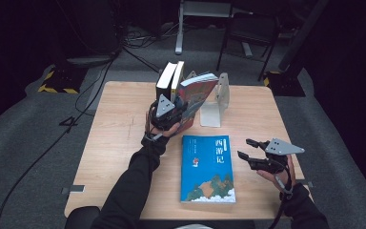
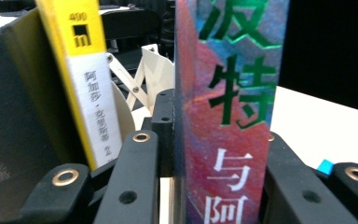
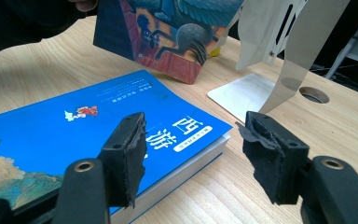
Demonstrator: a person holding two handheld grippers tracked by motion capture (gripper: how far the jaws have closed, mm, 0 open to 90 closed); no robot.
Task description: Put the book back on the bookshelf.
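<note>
bookend (image 1: 218,102) beside tilted book (image 1: 196,95), table front (image 1: 124,157) open

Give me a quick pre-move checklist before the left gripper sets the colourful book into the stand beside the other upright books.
1. Grip: left gripper clamps the colourful book at its spine, jaws on both sides. Ok.
2. Book attitude: tilted in the high view, not yet upright. Not ok.
3. Slot: gap between the yellow-spined book and the metal bookend looks open; whether it is wide enough, cannot tell.
4. Neighbours: yellow-spined book and dark book stand upright. Ok.
5. Right gripper: open, holding nothing, apart from the stand, above the blue book edge. Ok.
6. Blue book lies flat on the table, out of the path. Ok.
</note>
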